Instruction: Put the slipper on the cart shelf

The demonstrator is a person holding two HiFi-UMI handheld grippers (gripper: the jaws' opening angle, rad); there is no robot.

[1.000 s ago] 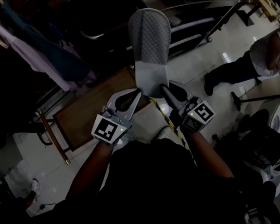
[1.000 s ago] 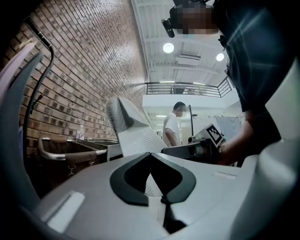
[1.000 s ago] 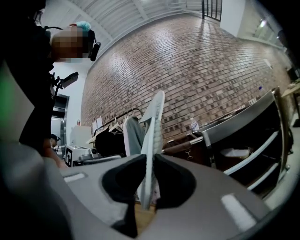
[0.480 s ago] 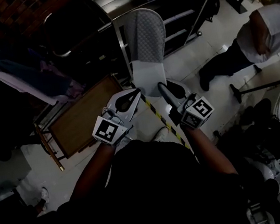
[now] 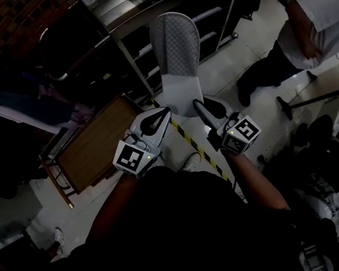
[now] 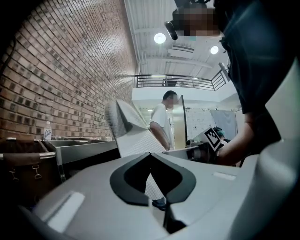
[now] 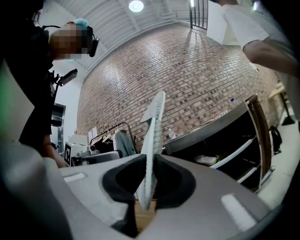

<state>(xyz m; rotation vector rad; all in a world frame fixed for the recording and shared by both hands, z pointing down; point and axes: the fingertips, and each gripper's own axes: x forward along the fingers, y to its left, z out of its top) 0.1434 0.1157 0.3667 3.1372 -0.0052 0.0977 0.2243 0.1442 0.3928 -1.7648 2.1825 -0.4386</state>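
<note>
Inside left tongs (image 5: 167, 110) and right tongs (image 5: 196, 104): slipper (image 5: 176, 54) heel

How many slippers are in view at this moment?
1 for sure: the slipper, held at its heel end by the left claw and right claw. A pale thing on a cart shelf may be a second; too dim to tell.
</note>
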